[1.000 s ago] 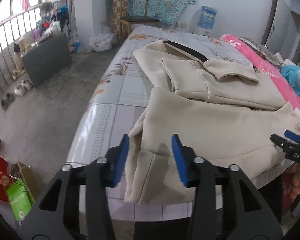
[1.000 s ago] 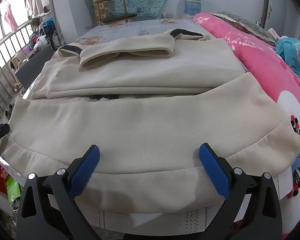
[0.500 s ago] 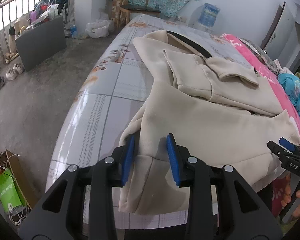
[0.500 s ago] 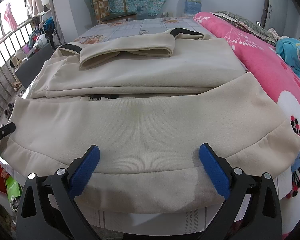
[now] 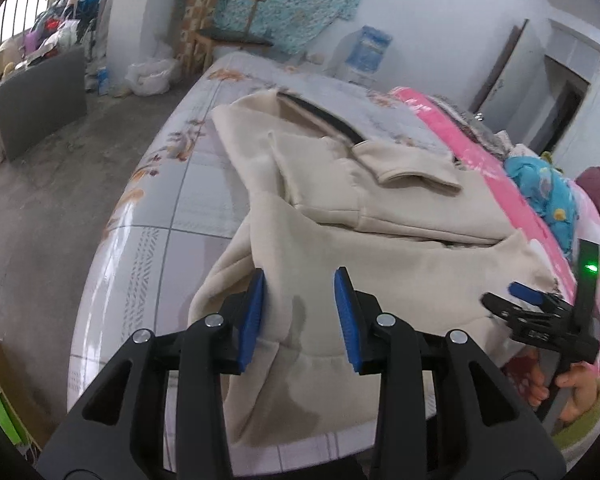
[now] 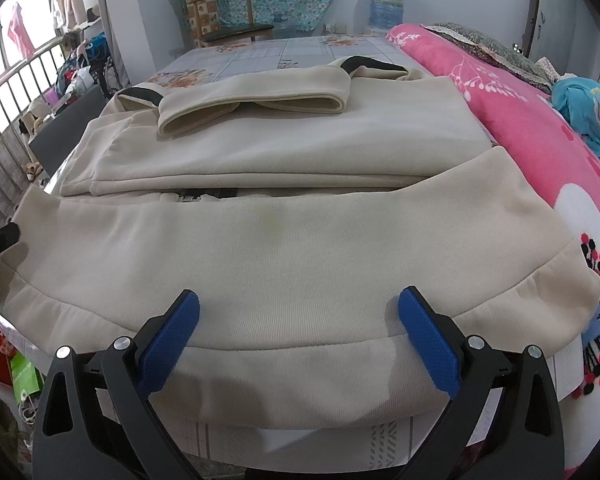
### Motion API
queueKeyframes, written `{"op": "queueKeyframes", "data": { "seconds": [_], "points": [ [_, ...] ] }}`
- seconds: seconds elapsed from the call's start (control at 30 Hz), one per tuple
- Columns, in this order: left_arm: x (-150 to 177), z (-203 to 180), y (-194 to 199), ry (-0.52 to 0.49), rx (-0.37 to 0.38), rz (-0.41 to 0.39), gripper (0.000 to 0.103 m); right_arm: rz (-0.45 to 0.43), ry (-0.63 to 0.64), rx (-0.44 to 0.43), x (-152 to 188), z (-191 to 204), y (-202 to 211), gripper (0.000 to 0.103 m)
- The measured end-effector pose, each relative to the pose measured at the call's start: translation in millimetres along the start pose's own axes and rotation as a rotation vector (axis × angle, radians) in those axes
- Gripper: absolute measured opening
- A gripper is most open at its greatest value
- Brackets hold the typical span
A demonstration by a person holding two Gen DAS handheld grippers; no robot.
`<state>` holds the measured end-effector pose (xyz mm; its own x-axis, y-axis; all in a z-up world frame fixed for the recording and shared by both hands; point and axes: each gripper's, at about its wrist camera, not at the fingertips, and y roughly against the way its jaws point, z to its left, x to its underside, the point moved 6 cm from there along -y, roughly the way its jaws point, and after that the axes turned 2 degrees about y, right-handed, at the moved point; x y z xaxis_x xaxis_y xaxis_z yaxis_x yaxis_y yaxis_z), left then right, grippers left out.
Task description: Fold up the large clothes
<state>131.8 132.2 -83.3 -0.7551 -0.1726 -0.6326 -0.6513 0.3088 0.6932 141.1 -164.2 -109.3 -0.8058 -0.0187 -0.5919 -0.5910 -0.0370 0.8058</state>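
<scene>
Left gripper taking hold of the hem corner; right gripper waiting wide over the hem.

The left gripper (image 5: 298, 318), black with blue pads, has just been narrowing its jaws around a raised fold of the cream fleece sweatshirt (image 5: 388, 272) at its near left hem corner; the pads flank the cloth, but a firm pinch cannot be told. The right gripper (image 6: 298, 338) hangs spread wide over the hem band, gripping nothing. The sweatshirt lies on the grey floral-print bed sheet (image 5: 204, 184), sleeves already folded in. Judged next: both grippers clamp the hem, then carry it up toward the collar together.
</scene>
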Motion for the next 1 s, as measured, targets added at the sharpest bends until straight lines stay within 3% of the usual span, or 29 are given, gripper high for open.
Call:
{"op": "queueKeyframes", "data": {
  "seconds": [0.13,0.3,0.37,0.47,0.57,0.73,1.0],
  "points": [
    [-4,12,-17,0.046,-0.059,0.033,0.032,0.001,0.000,0.001,0,1,-1,0.097],
    [-9,-16,1,-0.034,0.069,-0.043,0.029,0.000,-0.001,0.002,0,1,-1,0.097],
    [-8,-22,-2,-0.080,0.029,-0.031,0.029,-0.003,-0.002,0.005,0,1,0,0.097],
    [-5,-19,-21,-0.128,-0.125,0.011,0.029,-0.003,-0.008,0.012,-1,1,-1,0.097],
    [-7,-27,-22,-0.154,-0.128,-0.006,0.029,0.003,-0.015,0.014,-1,1,-1,0.097],
    [0,-28,-31,-0.240,-0.290,0.033,0.028,0.001,-0.019,0.013,-1,2,-1,0.097],
    [3,-35,-31,-0.287,-0.391,0.024,0.027,0.003,-0.014,-0.022,1,1,1,0.097]
  ]
}}
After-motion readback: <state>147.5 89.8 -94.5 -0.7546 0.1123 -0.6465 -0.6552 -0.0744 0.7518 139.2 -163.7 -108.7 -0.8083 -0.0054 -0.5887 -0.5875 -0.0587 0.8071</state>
